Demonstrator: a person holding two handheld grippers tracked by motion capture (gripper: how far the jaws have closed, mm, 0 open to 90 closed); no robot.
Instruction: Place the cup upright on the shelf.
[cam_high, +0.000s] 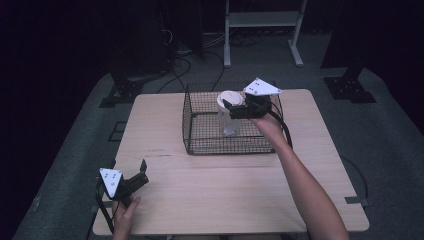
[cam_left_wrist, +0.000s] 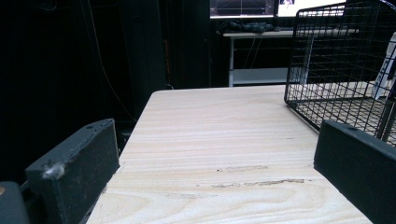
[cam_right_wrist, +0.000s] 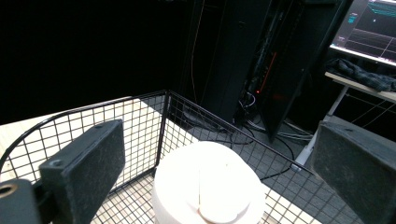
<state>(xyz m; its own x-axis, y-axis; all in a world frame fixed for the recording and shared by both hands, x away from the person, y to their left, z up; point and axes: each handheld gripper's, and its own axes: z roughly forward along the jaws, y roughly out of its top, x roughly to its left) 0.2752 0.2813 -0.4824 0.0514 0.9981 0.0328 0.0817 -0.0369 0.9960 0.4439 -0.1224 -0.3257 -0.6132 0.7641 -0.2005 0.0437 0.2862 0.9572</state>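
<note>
- Your left gripper (cam_high: 141, 170) sits at the near-left corner of the light wooden table (cam_high: 240, 195), jaws spread wide, holding nothing. Leave it parked there, well apart from the black wire mesh basket (cam_high: 200, 145).
- The clear plastic cup with the white lid (cam_high: 229, 114) stands upright inside the basket, towards its back right.
- Your right gripper (cam_right_wrist: 205, 172) hovers at the lid, jaws wide apart on either side and not gripping.
- Centre the jaws on the cup, drop below the lid rim, then close gently; thin plastic probably deforms.
- Lift straight up so you clear the basket wall.
</note>
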